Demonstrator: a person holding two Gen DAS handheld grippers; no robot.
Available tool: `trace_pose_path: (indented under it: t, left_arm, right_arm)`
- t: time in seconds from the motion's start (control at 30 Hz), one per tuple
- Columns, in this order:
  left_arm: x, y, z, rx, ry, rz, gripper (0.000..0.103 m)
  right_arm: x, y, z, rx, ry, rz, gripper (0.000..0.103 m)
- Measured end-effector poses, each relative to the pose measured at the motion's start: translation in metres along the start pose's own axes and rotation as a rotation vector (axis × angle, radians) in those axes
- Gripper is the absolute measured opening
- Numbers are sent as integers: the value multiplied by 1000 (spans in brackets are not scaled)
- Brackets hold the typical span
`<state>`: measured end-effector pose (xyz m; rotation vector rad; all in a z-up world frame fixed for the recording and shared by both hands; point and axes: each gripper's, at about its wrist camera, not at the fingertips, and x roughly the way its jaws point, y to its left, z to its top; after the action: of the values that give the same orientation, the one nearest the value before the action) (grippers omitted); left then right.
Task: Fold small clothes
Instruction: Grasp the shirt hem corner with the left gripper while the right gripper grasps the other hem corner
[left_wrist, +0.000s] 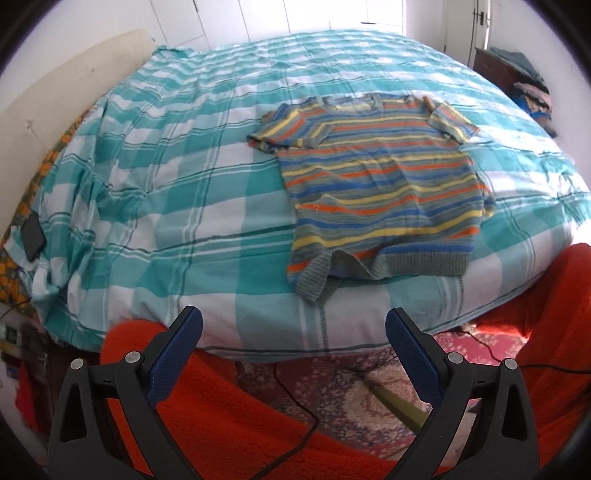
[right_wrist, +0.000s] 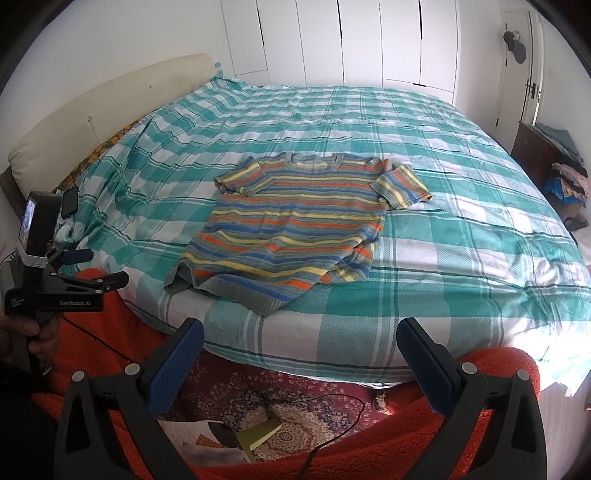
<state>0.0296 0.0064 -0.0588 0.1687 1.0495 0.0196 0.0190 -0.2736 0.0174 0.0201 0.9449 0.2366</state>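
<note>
1. Striped in blue, yellow, orange and grey, the small knitted shirt (left_wrist: 376, 184) lay spread flat, collar away from the cameras, on the near part of the bed (right_wrist: 461, 206).
2. One lower corner of the shirt's ribbed hem was turned up, close to the bed's near edge.
3. Under the shirt, a teal-and-white checked sheet (left_wrist: 177, 177) covered the bed, rumpled towards the headboard (right_wrist: 92, 110).
4. At the headboard side of the shirt, well apart from it, a dark phone (left_wrist: 32, 236) rested on the sheet's edge.
5. Nearer than the shirt's hem and off the bed, the left gripper (left_wrist: 293, 332) hung with its blue-padded fingers spread wide, holding nothing.
6. Also short of the hem, the right gripper (right_wrist: 300, 341) was likewise wide apart and empty.
7. Below the bed's near edge, orange-red cloth (left_wrist: 229, 406) lay beneath both grippers, over a patterned rug (right_wrist: 288, 406).
8. Beyond the shirt, white wardrobe doors (right_wrist: 369, 44) stood behind the bed's far side.
</note>
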Motion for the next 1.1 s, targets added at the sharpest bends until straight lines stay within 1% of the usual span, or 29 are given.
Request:
trace_pose_path:
  t: [0.33,0.43,0.47,0.5,0.53,0.6,0.67,0.7,0.73,0.77,0.8,0.83,0.9,0.93,0.97,1.03,1.1]
  left_arm:
    - [11,0,0,24,26,10,100]
    - [33,3,0,51,54,-23,100]
    - [45,5,0,55,79,-34,100]
    - [62,4,1,69,106,-31,96]
    - [70,1,2,84,112,-34,87]
    - [94,-11,4,162,118,-39,84]
    - [112,-19,5,200,121,-3,81]
    - [123,-22,8,213,122,17,71]
    - [129,-23,9,214,125,20,49]
    - [136,-22,11,206,134,14,32]
    - [144,-19,15,174,162,-12,2]
    - [145,-15,17,145,173,-34,2]
    - [133,-1,31,20,158,-163,2]
    - [128,2,35,-12,155,-204,1]
    - [119,9,46,-62,148,-254,1]
    - [109,14,61,-106,123,-292,1]
    - [95,21,80,-141,83,-304,1]
  right_arm:
    - [7,0,-1,-6,19,-4,103]
    - [8,-1,-1,-3,23,-1,103]
    - [8,0,-2,-4,22,-1,103]
    - [9,0,-2,-4,20,2,103]
    - [11,0,-1,-4,22,3,103]
    - [14,-2,-1,0,26,3,103]
    - [16,-5,-2,8,27,-1,103]
    - [15,-7,-2,13,24,-4,103]
    - [15,-9,-1,16,23,-6,103]
    - [14,-11,-1,18,22,-9,103]
    - [15,-14,0,12,25,-12,103]
    - [16,-16,1,2,26,-16,103]
    - [21,-21,3,-46,31,-41,103]
    - [29,-24,4,-83,42,-60,103]
    - [42,-27,5,-121,72,-86,103]
    - [69,-31,3,-165,125,-100,103]
    - [98,-28,0,-195,176,-75,103]
